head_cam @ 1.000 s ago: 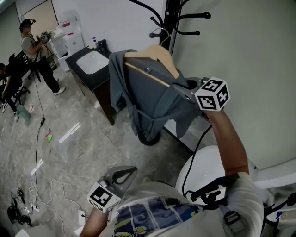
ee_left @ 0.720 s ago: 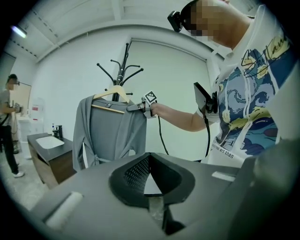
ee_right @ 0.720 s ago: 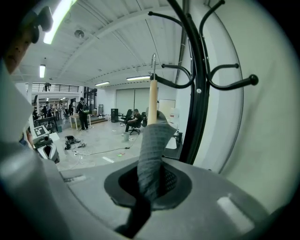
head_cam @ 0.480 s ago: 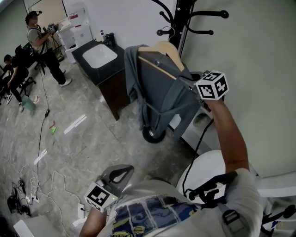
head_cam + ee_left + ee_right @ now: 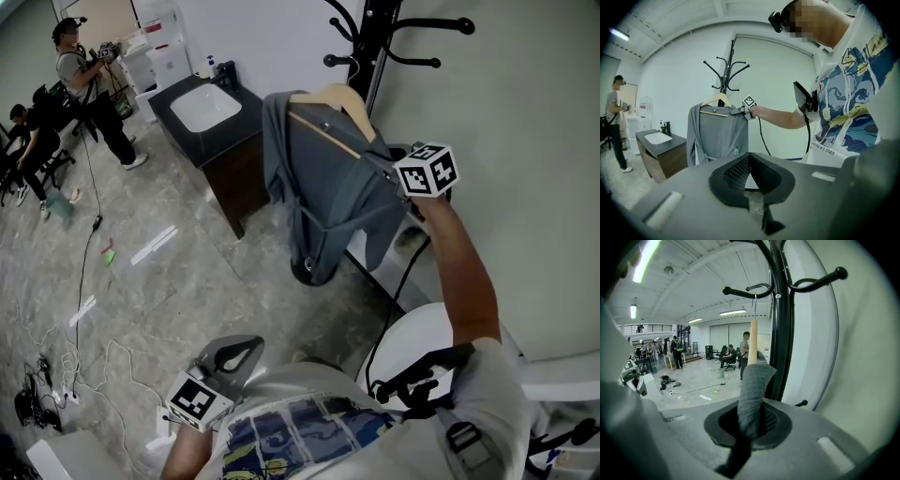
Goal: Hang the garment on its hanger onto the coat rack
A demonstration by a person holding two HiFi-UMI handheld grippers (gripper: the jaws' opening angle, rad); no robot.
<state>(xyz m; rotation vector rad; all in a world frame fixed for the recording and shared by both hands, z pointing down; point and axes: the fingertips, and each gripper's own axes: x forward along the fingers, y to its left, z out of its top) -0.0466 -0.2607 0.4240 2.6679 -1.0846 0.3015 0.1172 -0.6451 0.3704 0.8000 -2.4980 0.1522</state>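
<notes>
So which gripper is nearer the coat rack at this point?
Right. The right gripper, shut on the garment at its shoulder, is held up beside the coat rack, just below its hooks. The left gripper hangs low beside the person, well away from the rack.

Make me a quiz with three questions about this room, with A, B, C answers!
1. Where is the white sink? A on the dark cabinet, left of the garment; B on the floor; C on a shelf.
2. What colour is the garment? A red; B grey; C yellow.
3. What is the right gripper doing? A hanging open, empty; B holding a bottle; C clamped on the garment's cloth.
Answers: 1 A, the head view shows it there. 2 B, it is grey in every view. 3 C, cloth is pinched between its jaws.
</notes>
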